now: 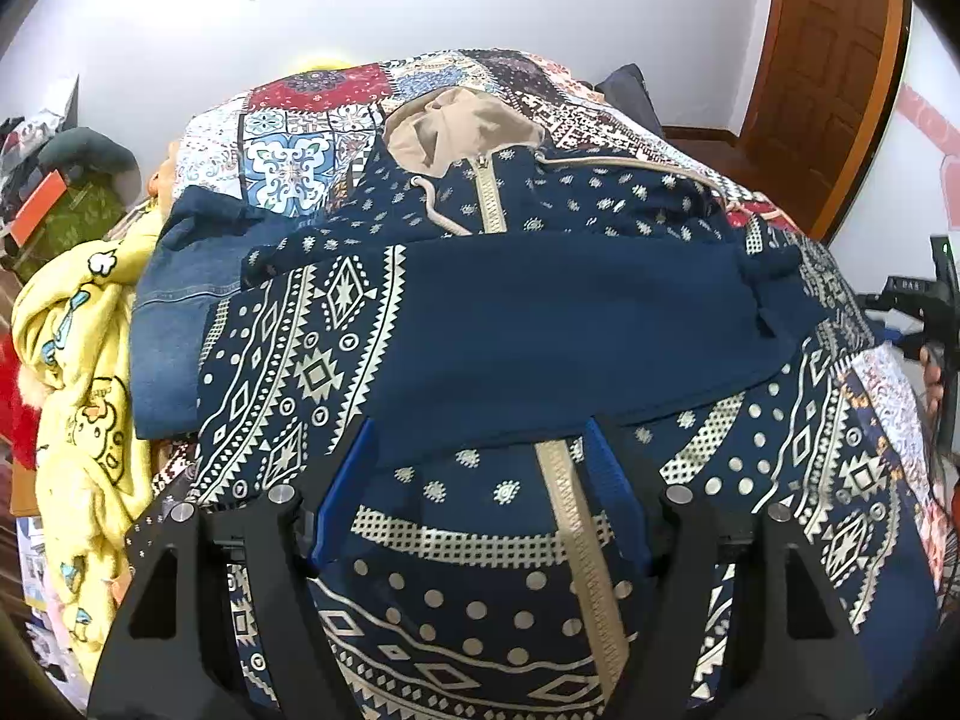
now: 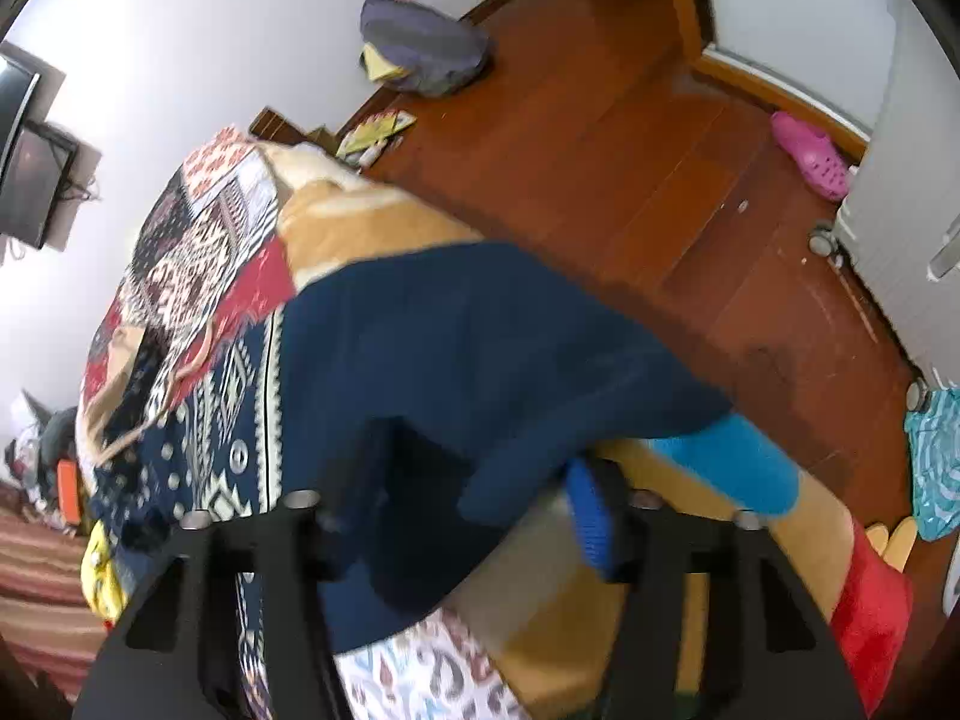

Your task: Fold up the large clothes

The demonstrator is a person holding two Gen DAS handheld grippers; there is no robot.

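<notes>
the hoodie (image 1: 480,324) is spread zip-up on the bed (image 1: 312,138), with one sleeve (image 1: 540,312) already laid across the chest, so i'd say the fold is barely started: other sleeve and body are left. left hand-held gripper (image 1: 480,468) hovers fairly wide open over the zip, holding nothing. right hand-held gripper (image 2: 474,498) is about half open with navy cloth between its jaws; the picture's too blurry to tell if it's pinching.

Readable text: none.
Black device (image 1: 936,294) at right edge: small white letters, too blurred to make out.
</notes>
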